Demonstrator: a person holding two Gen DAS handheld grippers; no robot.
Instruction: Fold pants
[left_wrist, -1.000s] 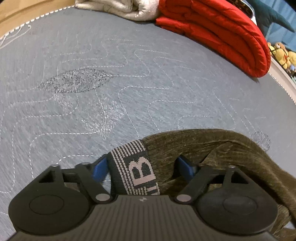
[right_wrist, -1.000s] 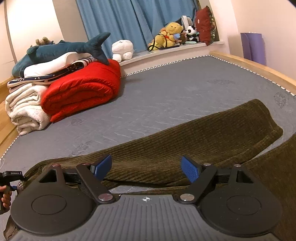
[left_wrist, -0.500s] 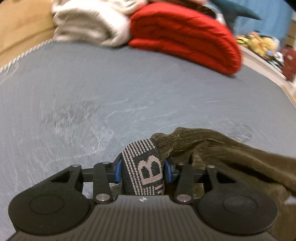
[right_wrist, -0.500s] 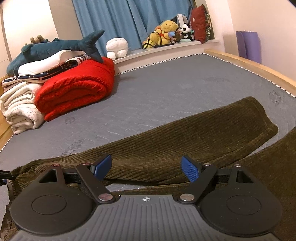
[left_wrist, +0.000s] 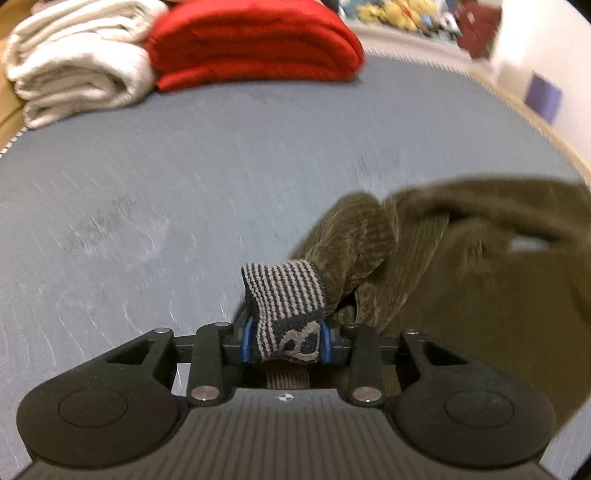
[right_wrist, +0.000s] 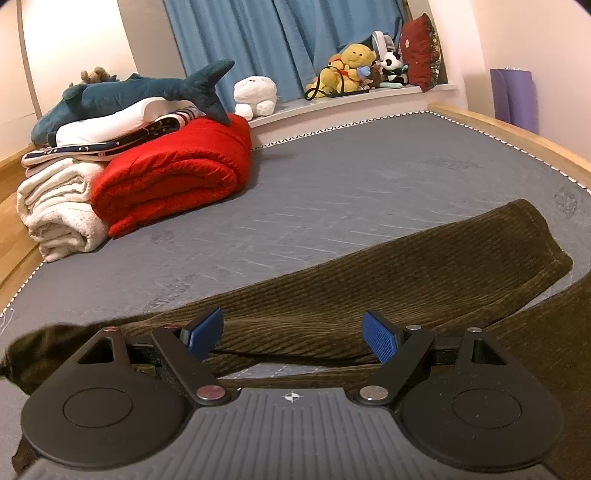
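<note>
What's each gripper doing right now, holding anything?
Left gripper: jaws have just been closing, now clamped on the pants' striped waistband.
Right gripper: open, empty, above the corduroy pants.

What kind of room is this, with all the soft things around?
Most likely a bedroom. A grey quilted mattress in a wooden frame fills the view, a folded red blanket and rolled cream blanket are stacked on it, and plush toys, including a blue stuffed shark, sit before blue curtains.
</note>
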